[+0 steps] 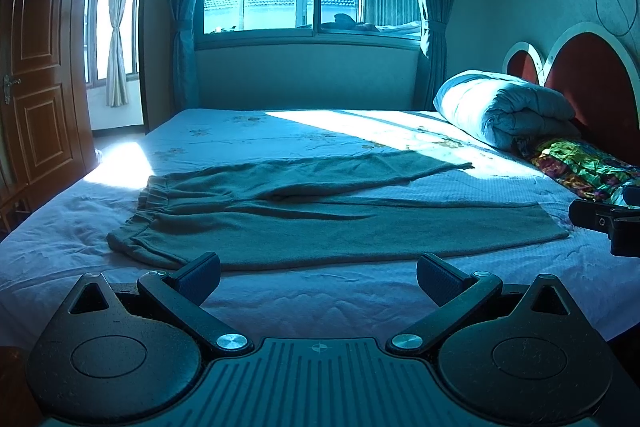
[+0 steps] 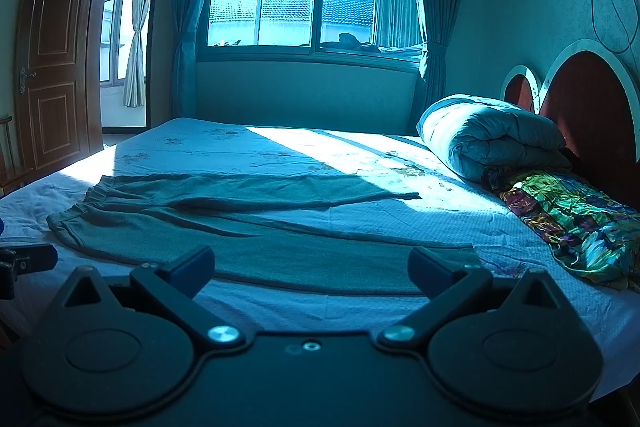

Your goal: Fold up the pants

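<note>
The pants lie spread flat on the bed, waistband toward the door-side end and the two legs running toward the headboard, the legs splayed a little apart so that the nearer leg is close to the bed edge and the farther one reaches into the sunlit patch. That layout reads as a starting position: the garment is opened out with nothing doubled over, so no fold appears to have been made yet. The left gripper hovers just short of the pants' near edge, closer to the waistband, with its jaws spread wide and nothing between them. The right gripper hovers at the same near edge, closer to the cuff of the nearer leg, jaws likewise wide apart and empty. Held this way, one toward each end of the near leg, they seem placed to pinch that edge and carry it over onto the far leg. Beyond the pants, against the headboard, sit a rolled quilt and a patterned multicoloured cloth, both well clear of the garment. No container is in view.
</note>
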Demonstrator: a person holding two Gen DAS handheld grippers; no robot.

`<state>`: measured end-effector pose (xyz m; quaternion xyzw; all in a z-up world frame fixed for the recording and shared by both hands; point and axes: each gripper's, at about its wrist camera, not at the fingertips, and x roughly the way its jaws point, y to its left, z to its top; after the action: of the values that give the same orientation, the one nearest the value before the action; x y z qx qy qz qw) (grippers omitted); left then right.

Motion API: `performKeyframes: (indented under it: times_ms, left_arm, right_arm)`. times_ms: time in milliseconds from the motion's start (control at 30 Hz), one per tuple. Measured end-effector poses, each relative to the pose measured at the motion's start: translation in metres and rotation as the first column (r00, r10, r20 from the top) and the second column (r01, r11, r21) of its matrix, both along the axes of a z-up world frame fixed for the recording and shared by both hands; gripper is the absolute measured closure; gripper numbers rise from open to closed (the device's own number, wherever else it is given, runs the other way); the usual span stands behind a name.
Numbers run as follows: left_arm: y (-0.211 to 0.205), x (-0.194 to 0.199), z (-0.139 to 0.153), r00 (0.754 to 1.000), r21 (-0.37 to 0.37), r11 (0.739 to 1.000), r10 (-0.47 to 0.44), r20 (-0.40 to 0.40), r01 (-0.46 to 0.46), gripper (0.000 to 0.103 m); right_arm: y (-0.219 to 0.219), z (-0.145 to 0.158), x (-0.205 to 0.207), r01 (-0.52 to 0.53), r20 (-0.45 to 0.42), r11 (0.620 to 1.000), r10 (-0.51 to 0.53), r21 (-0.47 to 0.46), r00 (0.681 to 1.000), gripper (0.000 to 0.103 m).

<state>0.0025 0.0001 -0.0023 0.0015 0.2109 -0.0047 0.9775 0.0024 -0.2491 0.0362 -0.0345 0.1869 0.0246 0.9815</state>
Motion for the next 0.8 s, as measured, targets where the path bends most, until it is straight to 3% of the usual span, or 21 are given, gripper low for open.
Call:
performKeyframes:
  times_ms: [633,800]
  left_arm:
    - [0.0011,0.0038,0.0013,1.000,-0.005,1.000,0.008,-0.021,-0.008,0.000]
    - [0.0074,0.0086,0.0028,0.997,-0.004,0.997,0.073,-0.021,-0.073,0.000]
  right_arm:
    - [-0.0010,-0.0013,0.0001,-0.010,-0.006,1.000,0.010,-0.007,1.000,0.006]
    - [-0.0037,0.0033,0.0009,-0.050,0.009,0.999,0.050,0.006,0.999,0.006]
